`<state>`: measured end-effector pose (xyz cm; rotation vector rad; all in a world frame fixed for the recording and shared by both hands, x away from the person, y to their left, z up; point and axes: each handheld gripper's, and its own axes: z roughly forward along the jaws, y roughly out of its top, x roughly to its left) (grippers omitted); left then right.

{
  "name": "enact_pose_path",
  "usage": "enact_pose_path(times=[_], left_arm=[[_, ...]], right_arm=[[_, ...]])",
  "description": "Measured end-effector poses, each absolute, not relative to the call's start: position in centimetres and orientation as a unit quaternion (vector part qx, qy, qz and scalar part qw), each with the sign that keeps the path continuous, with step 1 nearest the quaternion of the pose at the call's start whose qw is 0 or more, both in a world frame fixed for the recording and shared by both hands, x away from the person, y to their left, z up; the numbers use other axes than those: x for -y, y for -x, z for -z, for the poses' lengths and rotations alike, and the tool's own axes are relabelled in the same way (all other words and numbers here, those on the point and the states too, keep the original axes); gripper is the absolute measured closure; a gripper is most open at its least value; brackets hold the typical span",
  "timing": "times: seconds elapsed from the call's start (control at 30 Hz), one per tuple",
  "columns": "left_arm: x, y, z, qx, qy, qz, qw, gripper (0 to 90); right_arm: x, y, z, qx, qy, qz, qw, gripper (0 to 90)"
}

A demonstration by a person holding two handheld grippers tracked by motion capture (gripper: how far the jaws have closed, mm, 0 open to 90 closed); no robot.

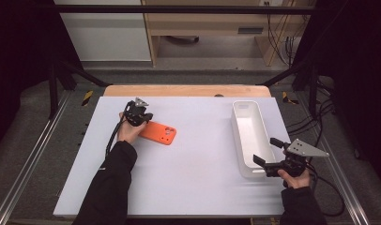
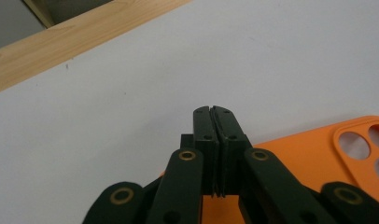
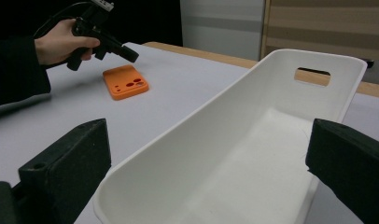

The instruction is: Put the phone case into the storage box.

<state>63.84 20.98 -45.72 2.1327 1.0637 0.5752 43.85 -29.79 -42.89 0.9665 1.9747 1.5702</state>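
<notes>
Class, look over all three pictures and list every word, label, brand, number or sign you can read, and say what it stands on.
None: no readable text in any view.
Orange phone case: plain, no brand or lettering seen.
White bin: plain, no label.
Left gripper and right gripper: no markings legible.
Yellow-and-black striped tape beside the table: a hazard pattern, no words.
Small plate on the wooden cabinet behind: too blurred to read.

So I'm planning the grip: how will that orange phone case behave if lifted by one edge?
The case looks thin and hollow-backed, so probably light and a bit bendy. It lies flat on the table, so it won't roll. Its smooth surface may slip between shut jaws of the left gripper.
</notes>
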Motion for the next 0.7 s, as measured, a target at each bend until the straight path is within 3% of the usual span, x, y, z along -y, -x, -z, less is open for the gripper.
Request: enact_pose_path(times=[0.7], left_arm=[[-21.4,-64.7,47.0,-0.430,-0.813,-0.219,0.326,89.3]], right_arm=[[29.7,-43.9,43.0,-0.717,-0.349,-0.562,0.217,0.5]])
